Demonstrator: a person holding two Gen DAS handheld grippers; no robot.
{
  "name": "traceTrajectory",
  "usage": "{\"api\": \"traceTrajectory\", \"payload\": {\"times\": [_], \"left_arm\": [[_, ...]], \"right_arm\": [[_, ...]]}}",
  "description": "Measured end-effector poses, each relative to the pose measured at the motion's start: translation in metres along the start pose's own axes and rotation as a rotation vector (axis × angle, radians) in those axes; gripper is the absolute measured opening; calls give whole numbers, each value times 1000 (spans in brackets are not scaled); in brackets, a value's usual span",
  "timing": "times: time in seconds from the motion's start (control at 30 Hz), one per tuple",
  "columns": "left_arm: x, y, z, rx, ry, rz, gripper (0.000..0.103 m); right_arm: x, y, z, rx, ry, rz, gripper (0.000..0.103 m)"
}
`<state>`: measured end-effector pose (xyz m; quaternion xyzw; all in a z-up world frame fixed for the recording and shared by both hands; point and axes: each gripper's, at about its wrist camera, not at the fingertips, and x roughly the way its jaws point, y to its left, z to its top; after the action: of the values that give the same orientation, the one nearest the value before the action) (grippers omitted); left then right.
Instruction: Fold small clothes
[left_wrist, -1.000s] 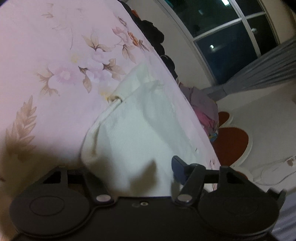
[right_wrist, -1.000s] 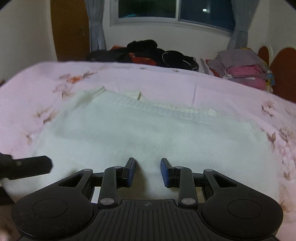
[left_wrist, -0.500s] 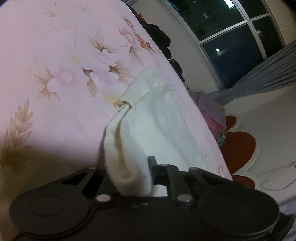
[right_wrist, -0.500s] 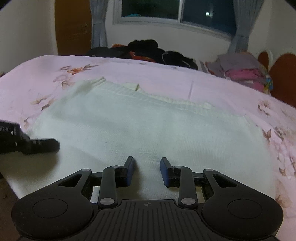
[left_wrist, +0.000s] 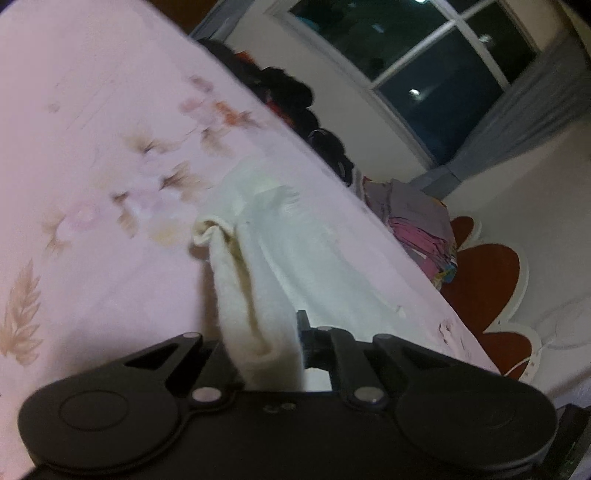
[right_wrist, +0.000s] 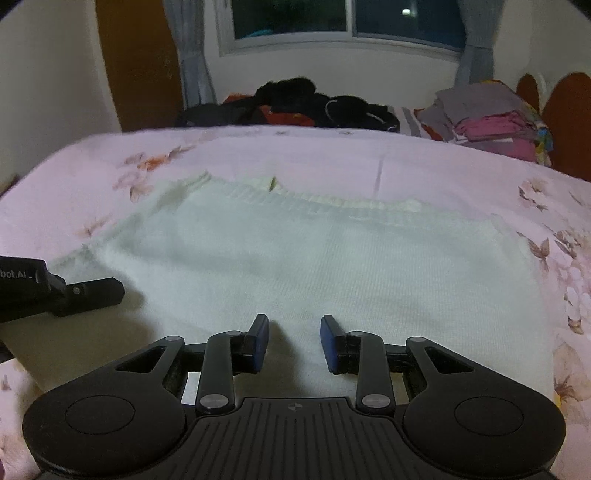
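Left wrist view first: your left hand-held gripper (left_wrist: 275, 345) is pinching a bunched edge of the cream knit top (left_wrist: 295, 258), with a fat fold of cloth squeezed between its jaws. That grip lifts the top's left edge off the bed (left_wrist: 92, 147), so I think you are getting ready to carry that side over the middle to make the first fold.

From the right wrist view, your right hand-held gripper (right_wrist: 294, 341) is spread apart with nothing between its blue pads (right_wrist: 260, 341). It hovers just over the near edge of the top (right_wrist: 295, 258), maybe to hold the cloth down while the other side moves, or to grab the hem.

The top lies mostly flat and spread out across the middle of the bed, with its ribbed band toward the far edge. The bed has a pink flowery sheet (right_wrist: 443, 166).

Farther out, along the far edge of the bed, sit a dark heap of clothes (right_wrist: 295, 103) and a neat folded stack (right_wrist: 491, 122) near the far right corner. Those look like waiting and finished pieces.
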<state>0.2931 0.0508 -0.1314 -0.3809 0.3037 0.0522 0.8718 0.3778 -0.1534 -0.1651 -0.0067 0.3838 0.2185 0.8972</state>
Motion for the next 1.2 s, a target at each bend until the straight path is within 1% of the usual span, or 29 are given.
{"api": "traceTrajectory", "payload": {"times": [0.2,0.27,0.4,0.53,0.63,0.73,0.8,0.83,0.9,0.97,1.07,1.1,1.2], "left_arm": [[-3,-40,-4,123,-24,-22,7],[-1,-57,-8,186,-27,-34,7],[8,-97,-25,312,-7,-79,7],[24,-130,-55,442,54,-128,7],[35,-148,-83,542,105,-155,7],[47,-159,-115,660,179,-158,7],[52,-163,-132,744,186,-130,8],[54,-164,-138,778,197,-122,11],[54,-163,-144,800,217,-129,16],[50,-164,-152,848,218,-135,17],[47,-159,-163,860,256,-154,17],[46,-157,-167,866,268,-160,18],[38,-154,-178,925,259,-163,18]], "right_arm": [[-29,-29,1,77,-36,-1,31],[-40,-41,1,102,-47,-6,31],[-61,-65,-7,148,-61,-19,31],[-77,-91,-15,210,-69,-38,31],[-90,-112,-25,270,-73,-50,31],[-100,-128,-32,317,-78,-52,31],[-107,-136,-35,338,-84,-52,31],[-110,-139,-37,347,-89,-50,31],[-114,-144,-38,361,-95,-42,31],[-117,-149,-38,379,-104,-33,31],[-118,-151,-35,411,-116,-9,31],[-119,-151,-33,421,-118,15,31],[-113,-150,-27,435,-113,87,31]]}}
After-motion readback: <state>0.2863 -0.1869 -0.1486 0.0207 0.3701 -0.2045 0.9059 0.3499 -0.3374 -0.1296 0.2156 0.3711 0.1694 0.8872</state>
